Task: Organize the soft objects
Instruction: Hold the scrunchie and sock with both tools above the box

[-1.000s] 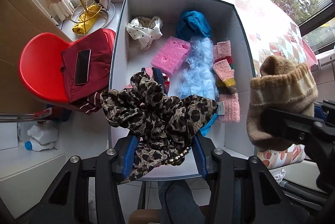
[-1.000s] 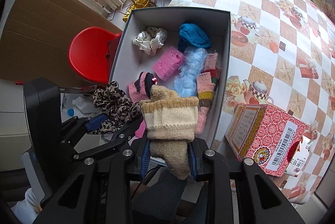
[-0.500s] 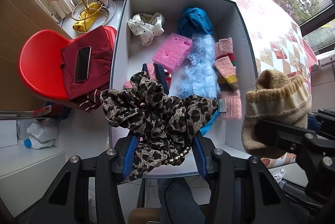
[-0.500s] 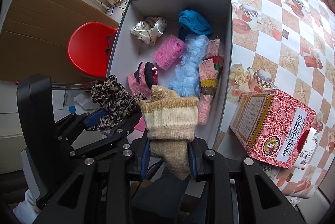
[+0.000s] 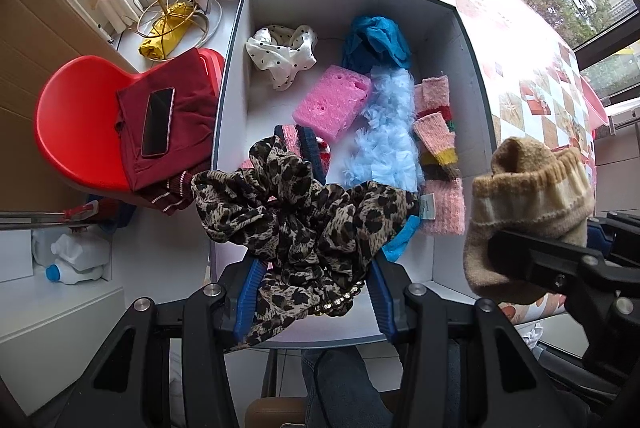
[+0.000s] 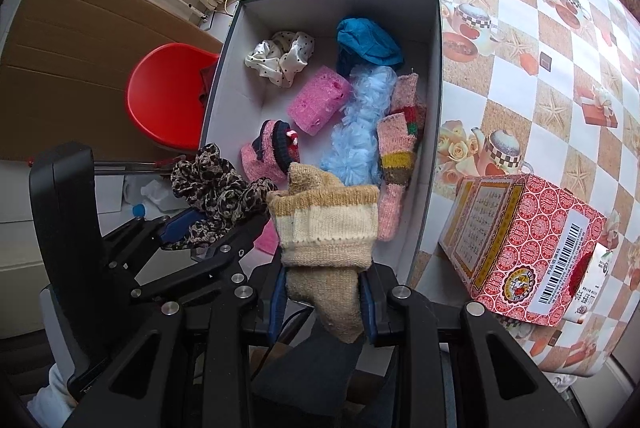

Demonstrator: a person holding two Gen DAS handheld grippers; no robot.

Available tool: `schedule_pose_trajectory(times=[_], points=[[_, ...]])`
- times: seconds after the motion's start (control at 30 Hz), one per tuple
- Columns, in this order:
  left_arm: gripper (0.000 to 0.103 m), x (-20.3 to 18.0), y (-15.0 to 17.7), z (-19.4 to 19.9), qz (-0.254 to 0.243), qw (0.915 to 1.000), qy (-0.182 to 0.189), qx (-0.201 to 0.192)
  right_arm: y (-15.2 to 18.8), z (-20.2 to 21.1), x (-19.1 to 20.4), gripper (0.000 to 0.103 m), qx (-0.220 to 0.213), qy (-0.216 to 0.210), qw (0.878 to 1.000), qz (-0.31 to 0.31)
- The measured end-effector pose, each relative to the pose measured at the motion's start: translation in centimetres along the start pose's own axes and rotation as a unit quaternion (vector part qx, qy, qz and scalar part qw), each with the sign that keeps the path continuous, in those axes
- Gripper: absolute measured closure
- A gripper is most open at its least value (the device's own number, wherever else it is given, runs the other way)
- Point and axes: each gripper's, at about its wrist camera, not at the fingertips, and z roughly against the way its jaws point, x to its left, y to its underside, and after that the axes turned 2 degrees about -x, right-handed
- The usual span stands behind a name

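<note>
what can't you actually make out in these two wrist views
- Pink and navy knit item: left wrist view, mostly hidden behind the leopard-print fabric scrunchie in the left gripper.
- Near floor of the grey cardboard box: right wrist view, blocked by the beige knit sock in the right gripper.
- Print on the red patterned carton: too small to read.

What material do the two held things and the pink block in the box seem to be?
Scrunchie: thin woven fabric, probably chiffon; it gathers into fine folds. Sock: knitted yarn, likely wool; ribbed stitches show. Pink block: sponge foam, matte, with open pores.
</note>
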Motion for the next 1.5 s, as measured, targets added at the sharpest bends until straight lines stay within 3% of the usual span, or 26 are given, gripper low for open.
schedule_pose_trajectory(times=[0.93, 1.5], points=[[0.051, 0.4, -4.4, 0.1, 0.003, 0.9999, -0.008, -0.008, -3.0, 0.6, -1.1, 0.071, -0.007, 0.005, 1.0, -0.01], [0.051, 0.0, -4.7, -0.1, 0.0, 1.0, -0.007, -0.003, -3.2, 0.4, -1.5, 0.071, -0.004, 0.004, 1.0, -0.014]])
